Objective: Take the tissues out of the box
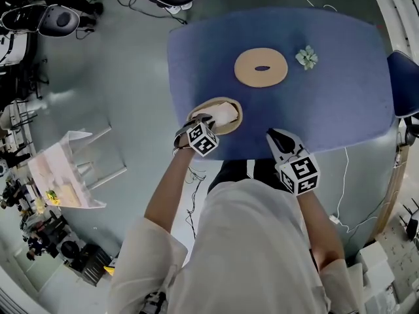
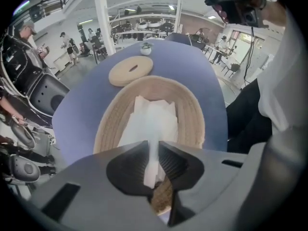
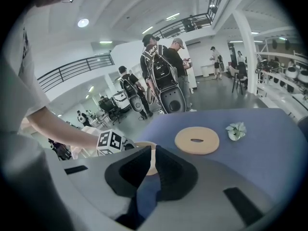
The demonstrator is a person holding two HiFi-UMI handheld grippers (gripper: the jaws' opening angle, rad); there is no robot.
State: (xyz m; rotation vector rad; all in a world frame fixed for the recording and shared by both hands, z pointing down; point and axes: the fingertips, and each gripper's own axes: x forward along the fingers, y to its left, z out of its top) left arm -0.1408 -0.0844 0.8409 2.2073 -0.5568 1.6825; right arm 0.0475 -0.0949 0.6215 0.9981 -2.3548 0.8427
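Observation:
On the blue table (image 1: pixel 340 97) stands an oval woven box (image 1: pixel 238 115) with white tissues (image 1: pixel 224 113) in it. Its round lid (image 1: pixel 261 67) with a slot lies apart, further back. My left gripper (image 1: pixel 203 118) is over the box's near end. In the left gripper view the left gripper (image 2: pixel 154 150) is shut on a pinched-up tissue (image 2: pixel 154 121), which rises from the pile inside the box (image 2: pixel 193 110). My right gripper (image 1: pixel 273 135) hovers over the table's front edge, right of the box. In its own view the right gripper (image 3: pixel 152 154) is shut with nothing in it.
A small green and white flower (image 1: pixel 306 57) lies right of the lid. A blue chair (image 1: pixel 406 84) stands at the table's right side. On the floor to the left are a white folded stand (image 1: pixel 72 169) and black equipment (image 1: pixel 59 19). People stand in the background.

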